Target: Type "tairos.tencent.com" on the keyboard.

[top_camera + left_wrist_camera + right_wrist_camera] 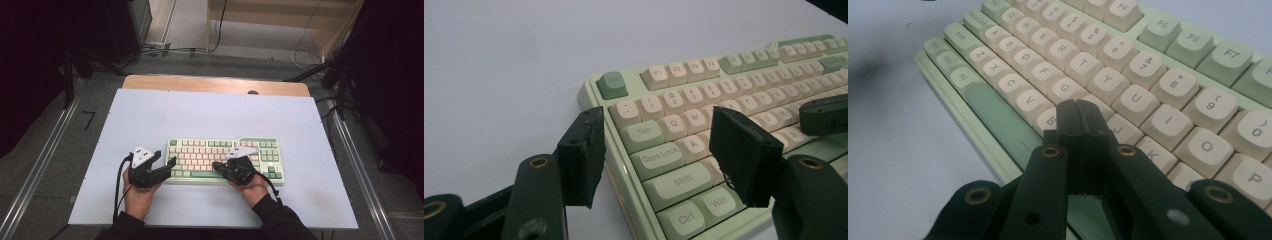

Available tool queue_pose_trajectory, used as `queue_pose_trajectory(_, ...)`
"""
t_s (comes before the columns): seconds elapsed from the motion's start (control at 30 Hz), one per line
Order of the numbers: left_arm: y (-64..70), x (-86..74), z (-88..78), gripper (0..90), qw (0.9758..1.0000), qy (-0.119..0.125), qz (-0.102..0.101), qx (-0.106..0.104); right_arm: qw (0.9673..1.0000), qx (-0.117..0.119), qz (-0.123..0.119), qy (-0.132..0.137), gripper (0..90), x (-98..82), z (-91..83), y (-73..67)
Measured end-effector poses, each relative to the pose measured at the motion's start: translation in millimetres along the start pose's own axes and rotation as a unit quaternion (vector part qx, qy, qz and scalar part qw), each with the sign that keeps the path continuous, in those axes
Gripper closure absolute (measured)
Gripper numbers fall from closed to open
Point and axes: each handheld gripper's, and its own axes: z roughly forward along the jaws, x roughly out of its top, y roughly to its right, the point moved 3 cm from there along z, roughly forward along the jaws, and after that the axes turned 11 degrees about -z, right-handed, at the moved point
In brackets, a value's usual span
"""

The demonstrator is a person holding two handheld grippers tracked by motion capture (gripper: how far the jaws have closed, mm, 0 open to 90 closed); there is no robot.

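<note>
A pale green keyboard (225, 159) with cream and green keys lies at the middle of the white tabletop (200, 115). My left gripper (167, 159) is open at the keyboard's left end. In the left gripper view its jaws (655, 114) straddle the keyboard (704, 90) corner around Tab, Caps Lock and Shift, with nothing gripped. My right gripper (216, 165) is shut and empty. Its joined tips (1077, 106) hover just above the cream keys (1128, 65) near B and H, by the green space bar (998, 120). The right gripper (824, 115) also appears at the far right of the left gripper view.
A wooden strip (215, 82) borders the table's far edge. Metal rails (40, 165) run along both sides on the grey floor. Cables (165, 50) and wooden furniture (280, 15) lie beyond the table. Bare tabletop surrounds the keyboard.
</note>
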Motion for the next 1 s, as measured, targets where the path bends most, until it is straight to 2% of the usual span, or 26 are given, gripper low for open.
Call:
queue_pose_trajectory(0.07,-0.2,0.1,-0.1,39.8,1.0000,0.001,-0.001,0.000,1.0000,0.000,0.002,0.007,87.1,1.0,-2.7,-0.1)
queue_pose_trajectory(0.1,-0.3,0.1,0.0,39.8,1.0000,0.000,-0.001,0.001,0.9999,-0.003,0.001,0.013,83.8,1.9,-4.0,0.4)
queue_pose_trajectory(0.17,-0.3,0.1,0.1,39.8,1.0000,0.000,0.000,0.001,0.9998,-0.003,0.007,0.020,72.5,2.8,-5.9,1.6)
queue_pose_trajectory(0.27,-0.2,0.1,0.0,39.8,1.0000,0.000,0.001,0.000,0.9993,-0.015,0.017,0.030,48.4,3.9,-8.6,4.9)
queue_pose_trajectory(0.37,-0.1,-0.1,0.1,40.5,1.0000,0.000,0.002,-0.003,0.9985,-0.029,0.019,0.041,37.8,4.9,-12.2,8.6)
queue_pose_trajectory(0.5,1.6,0.0,0.7,48.0,0.9999,-0.002,0.007,-0.013,0.9979,-0.037,0.029,0.046,33.0,4.6,-15.3,13.1)
queue_pose_trajectory(0.57,3.4,-0.2,2.0,57.3,0.9994,-0.006,0.009,-0.033,0.9978,-0.039,0.030,0.044,32.3,3.9,-16.0,14.1)
queue_pose_trajectory(0.67,7.8,-1.3,5.9,77.0,0.9969,-0.024,0.010,-0.075,0.9978,-0.043,0.031,0.040,32.4,2.4,-17.0,14.0)
queue_pose_trajectory(0.73,11.3,-2.1,8.5,87.4,0.9953,-0.034,0.015,-0.090,0.9978,-0.045,0.030,0.037,32.5,1.3,-17.6,14.4)
queue_pose_trajectory(0.77,13.0,-2.2,9.7,90.0,0.9947,-0.036,0.017,-0.095,0.9977,-0.049,0.030,0.036,32.5,0.9,-18.4,14.9)
queue_pose_trajectory(1.0,22.8,-0.9,18.5,90.0,0.9915,-0.048,0.030,-0.117,0.9964,-0.061,0.044,0.038,32.0,-4.9,-25.1,20.3)
